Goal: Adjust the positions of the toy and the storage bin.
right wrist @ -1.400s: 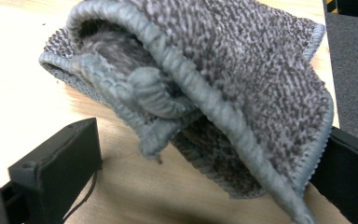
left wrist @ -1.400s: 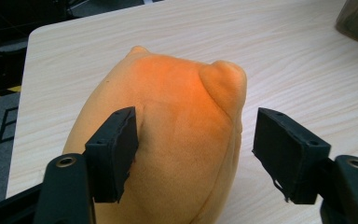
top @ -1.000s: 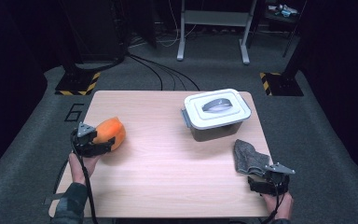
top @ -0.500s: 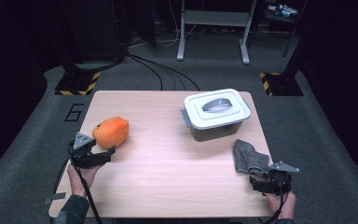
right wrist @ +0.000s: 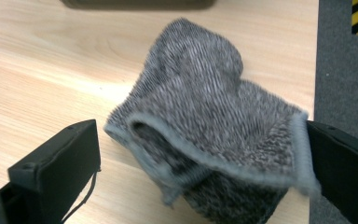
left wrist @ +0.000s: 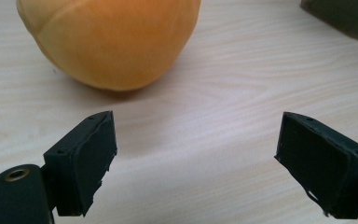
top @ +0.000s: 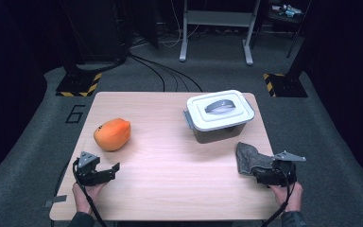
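Left tongs (top: 115,167) have just been opening, nothing between them; the orange fruit (top: 112,134) sits just ahead on the bench (top: 170,165). Right tongs (top: 254,172) stand apart around the grey cloth (right wrist: 214,126), ready to grab.

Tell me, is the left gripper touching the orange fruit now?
Apart. In the left gripper view, bare table shows between the open left gripper and the orange fruit; the high view shows the same gap.
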The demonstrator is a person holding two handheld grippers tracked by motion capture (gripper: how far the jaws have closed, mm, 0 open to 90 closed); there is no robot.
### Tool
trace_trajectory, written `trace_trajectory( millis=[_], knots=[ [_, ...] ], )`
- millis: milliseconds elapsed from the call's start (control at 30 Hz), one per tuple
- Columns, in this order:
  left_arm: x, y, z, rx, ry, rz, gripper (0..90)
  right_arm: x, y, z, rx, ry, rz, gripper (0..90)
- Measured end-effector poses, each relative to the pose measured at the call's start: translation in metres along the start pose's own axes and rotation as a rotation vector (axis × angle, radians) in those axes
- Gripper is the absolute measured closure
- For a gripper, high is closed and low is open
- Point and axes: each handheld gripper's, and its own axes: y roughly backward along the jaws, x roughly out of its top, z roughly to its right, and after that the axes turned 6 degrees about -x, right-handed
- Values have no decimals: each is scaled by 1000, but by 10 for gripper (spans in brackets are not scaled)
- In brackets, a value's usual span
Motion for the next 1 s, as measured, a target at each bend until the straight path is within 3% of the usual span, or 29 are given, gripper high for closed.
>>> trace_trajectory(
  millis=[233, 567, 733, 833, 1000],
  knots=[
    [-16, -8, 3, 0, 2, -38, 119, 19, 12, 1, 16, 5, 33, 0],
    [-31, -23, 9, 12, -21, -86, 114, 52, 1, 4, 25, 22, 43, 0],
    [-32, -26, 12, 28, -44, -100, 114, 65, -5, 5, 29, 30, 47, 0],
    [-31, -27, 12, 23, -57, -136, 109, 74, -9, 7, 34, 29, 48, 0],
    [-31, -30, 15, 47, -113, -169, 106, 86, -15, 8, 41, 29, 44, 0]
  ],
)
